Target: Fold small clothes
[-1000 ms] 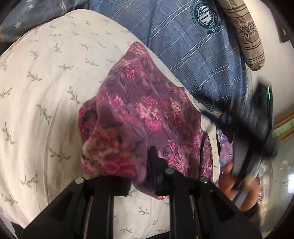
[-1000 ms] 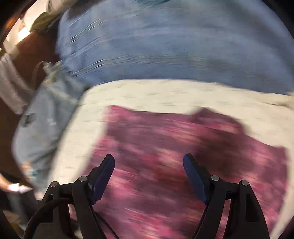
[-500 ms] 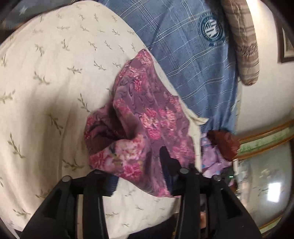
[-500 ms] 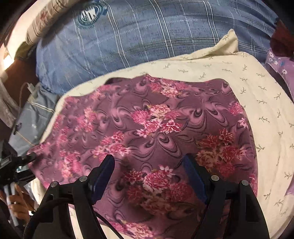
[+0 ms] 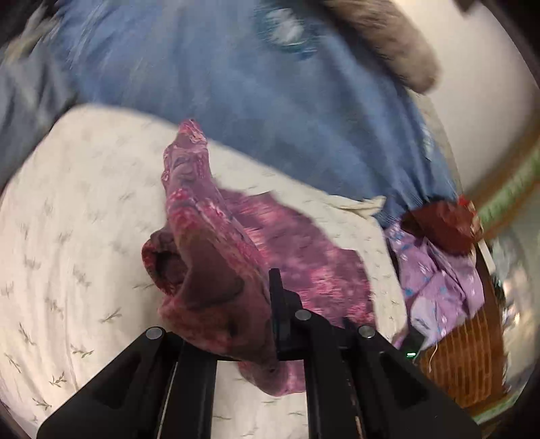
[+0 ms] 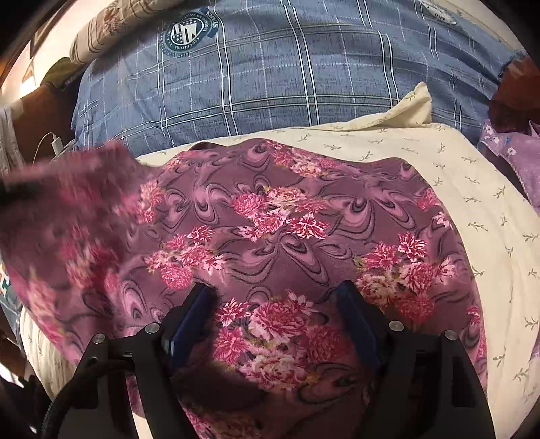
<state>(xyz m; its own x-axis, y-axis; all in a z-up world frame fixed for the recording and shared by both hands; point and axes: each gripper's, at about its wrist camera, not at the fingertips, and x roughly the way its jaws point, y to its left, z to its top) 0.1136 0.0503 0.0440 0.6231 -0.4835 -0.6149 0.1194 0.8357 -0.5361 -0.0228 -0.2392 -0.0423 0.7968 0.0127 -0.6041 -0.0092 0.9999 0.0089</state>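
The left claw sits low over the cream pillow, its fingers pinched on a bunched fold of the purple floral garment, which lifts in a ridge above the flat part. That view is blurred, so detail is thin.

The right claw hovers just above the same garment, fingers spread wide with flowered cloth showing between the blue pads; whether the tips touch the fabric, I cannot tell. The garment lies spread across the cream pillow, its left edge raised and smeared by blur.

Counting now: one purple floral garment, one cream pillow with small sprigs, one blue plaid sheet behind it. Two round printed crests show on that sheet in the right view: a teal one at upper left and a pale one cut off at the top edge. The teal crest carries ring lettering that is too small to read surely. The pale one shows "AND".

Off to the side lies one lilac flowered cloth with a dark red cloth just above it, both over a woven brown surface. One striped beige pillow lies beyond the sheet, and a white charger plug sits at the far left.
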